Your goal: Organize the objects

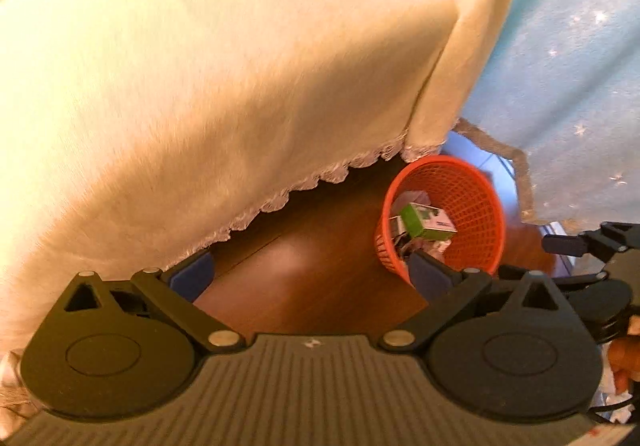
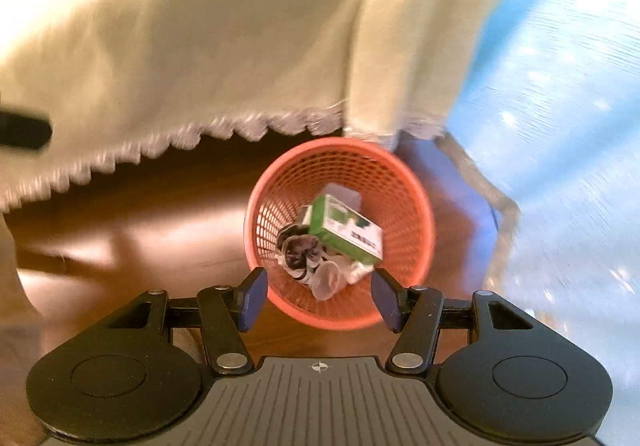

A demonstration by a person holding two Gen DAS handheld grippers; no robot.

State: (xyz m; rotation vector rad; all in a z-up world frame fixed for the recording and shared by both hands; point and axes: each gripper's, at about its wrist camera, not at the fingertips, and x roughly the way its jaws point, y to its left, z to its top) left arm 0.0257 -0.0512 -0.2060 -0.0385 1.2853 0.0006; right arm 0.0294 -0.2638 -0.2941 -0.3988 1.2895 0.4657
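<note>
An orange mesh wastebasket stands on the wooden floor and holds a green and white carton, crumpled paper and a clear plastic piece. My right gripper is open and empty, right above the basket's near rim. The basket also shows in the left wrist view with the carton inside. My left gripper is open wide and empty, above the floor to the left of the basket. The right gripper's fingers show at the right edge of the left wrist view.
A cream cloth with a scalloped lace hem hangs over furniture behind the basket and fills the upper left of both views. A light blue starred fabric lies to the right. Brown wooden floor lies below.
</note>
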